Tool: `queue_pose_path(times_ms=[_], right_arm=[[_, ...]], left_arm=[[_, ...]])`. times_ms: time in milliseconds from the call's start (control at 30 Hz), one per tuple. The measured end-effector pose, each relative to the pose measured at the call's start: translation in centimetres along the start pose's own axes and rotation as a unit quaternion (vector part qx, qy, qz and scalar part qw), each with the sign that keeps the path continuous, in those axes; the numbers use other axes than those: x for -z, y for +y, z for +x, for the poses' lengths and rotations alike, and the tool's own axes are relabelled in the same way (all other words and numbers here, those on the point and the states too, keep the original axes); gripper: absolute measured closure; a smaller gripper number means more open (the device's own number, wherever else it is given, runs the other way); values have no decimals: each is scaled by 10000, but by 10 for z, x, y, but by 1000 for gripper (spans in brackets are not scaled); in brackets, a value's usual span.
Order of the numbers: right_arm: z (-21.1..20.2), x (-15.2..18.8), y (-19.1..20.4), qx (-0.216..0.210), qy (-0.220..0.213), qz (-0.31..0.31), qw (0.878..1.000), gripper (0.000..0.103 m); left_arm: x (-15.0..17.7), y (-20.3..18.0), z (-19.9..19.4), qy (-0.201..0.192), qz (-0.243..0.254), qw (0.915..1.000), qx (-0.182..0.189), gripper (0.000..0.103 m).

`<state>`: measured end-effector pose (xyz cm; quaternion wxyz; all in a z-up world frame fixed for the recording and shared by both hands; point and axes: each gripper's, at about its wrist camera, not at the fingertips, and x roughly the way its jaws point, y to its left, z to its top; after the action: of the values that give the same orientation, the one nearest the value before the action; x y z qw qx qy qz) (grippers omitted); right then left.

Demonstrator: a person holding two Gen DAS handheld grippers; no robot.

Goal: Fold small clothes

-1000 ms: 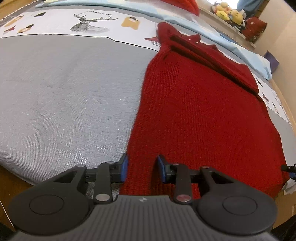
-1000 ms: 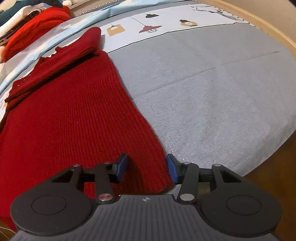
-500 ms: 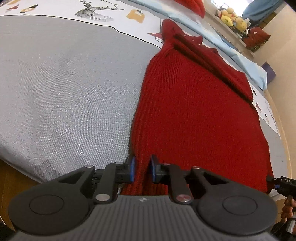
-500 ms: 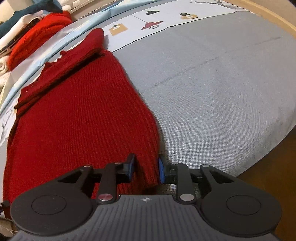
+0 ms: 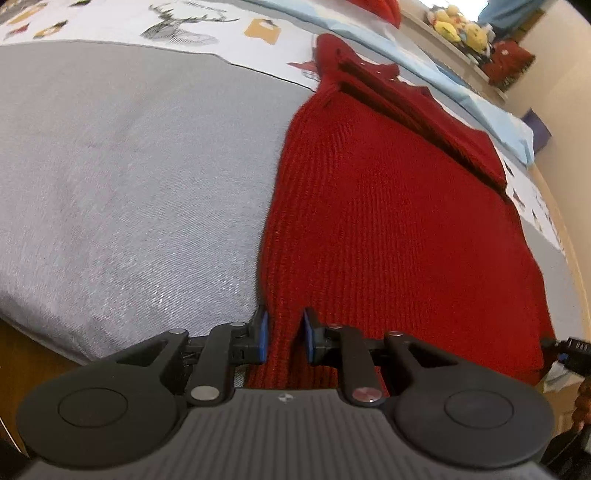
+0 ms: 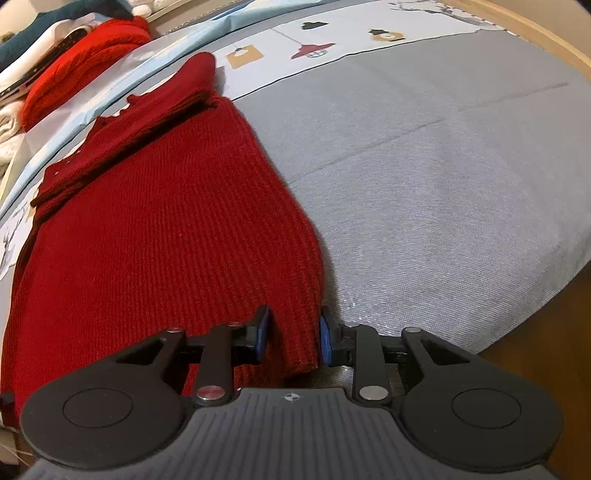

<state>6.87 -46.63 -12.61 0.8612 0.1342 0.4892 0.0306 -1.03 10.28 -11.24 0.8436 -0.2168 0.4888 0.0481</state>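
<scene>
1. Left wrist view: the only writing is a small line of script above the deer drawing (image 5: pixel 177 27) on the white printed strip along the far side of the grey bed cover (image 5: pixel 110 166); it is too small to read.
2. In the same view the left gripper (image 5: pixel 283 338) has its jaws drawn in narrow, the blue pads pinching the near left corner of the red knit sweater (image 5: pixel 388 221), which bunches up between them at the near edge of the bed.
3. The sweater lies flat and lengthwise on the cover, its folded sleeves and collar at the far end, reaching onto the printed strip.
4. Only this view shows the plush toys (image 5: pixel 458 27) on the shelf at the far right. The tip of the right gripper (image 5: pixel 574 349) sits at the sweater's near right corner; its jaws cannot be judged from here.
5. Right wrist view: the strip carries printed lamp pictures (image 6: pixel 312 50) and no legible words.
6. Here the right gripper (image 6: pixel 293 334) stands a little wider than the left, its pads on either side of the sweater's (image 6: pixel 166 240) near right corner, the cloth standing pinched between them.
7. Only this view shows a stack of folded clothes (image 6: pixel 74 70), bright red on top, beyond the far left corner of the bed, and the bare grey cover (image 6: pixel 443 184) running to the right edge.
</scene>
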Motion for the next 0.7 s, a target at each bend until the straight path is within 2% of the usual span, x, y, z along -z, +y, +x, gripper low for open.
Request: queue_pose_path(times_ms=[100, 533, 633, 700], right_arm=[[0, 0, 1, 6, -15, -62, 10000, 80], [-18, 3, 17, -124, -387, -372, 9985, 84], [-22, 1, 20, -91, -387, -467, 9981, 84], [-26, 0, 20, -100, -396, -429, 9982, 84]], left_arm=[[2, -3, 0, -64, 125, 9999, -47, 86], [3, -9, -15, -218, 473, 9986, -59, 90], [-6, -20, -33, -227, 662, 9975, -62, 91], [-9, -31, -51, -395, 827, 9958, 85, 91]])
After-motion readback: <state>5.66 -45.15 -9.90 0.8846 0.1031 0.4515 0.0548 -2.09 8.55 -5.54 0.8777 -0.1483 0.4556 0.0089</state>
